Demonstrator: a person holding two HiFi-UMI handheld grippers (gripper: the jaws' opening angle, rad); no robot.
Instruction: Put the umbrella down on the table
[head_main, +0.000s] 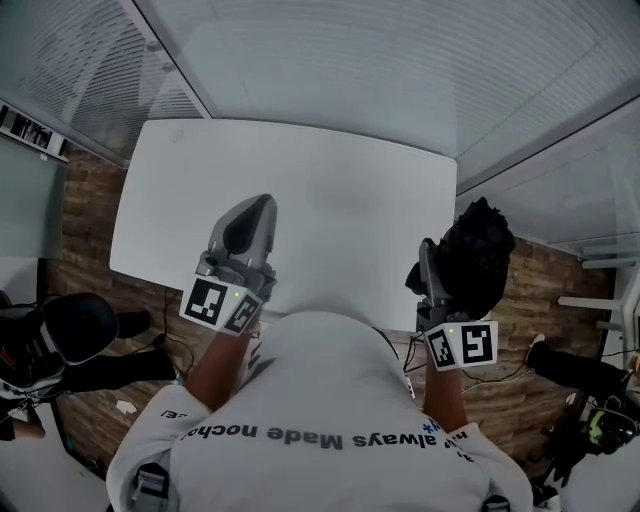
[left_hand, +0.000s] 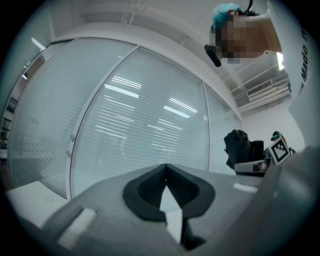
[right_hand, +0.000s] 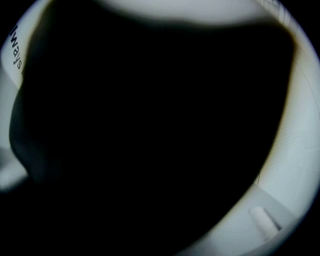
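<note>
A folded black umbrella (head_main: 478, 258) hangs bunched in my right gripper (head_main: 432, 268), beside the right front corner of the white table (head_main: 330, 180). The jaws stand wide and grip its fabric. In the right gripper view the umbrella (right_hand: 150, 130) blacks out nearly everything, hiding the jaws. My left gripper (head_main: 258, 212) is over the table's front part, level, with its jaws together and nothing between them. The left gripper view shows the left gripper (left_hand: 166, 169) shut, and far off at the right the umbrella (left_hand: 237, 148) held above the right gripper (left_hand: 252, 166).
Glass partitions with blinds (head_main: 400, 70) stand close behind and to both sides of the table. A black office chair (head_main: 75, 325) is on the wooden floor at the left. Cables and dark objects (head_main: 575, 375) lie on the floor at the right.
</note>
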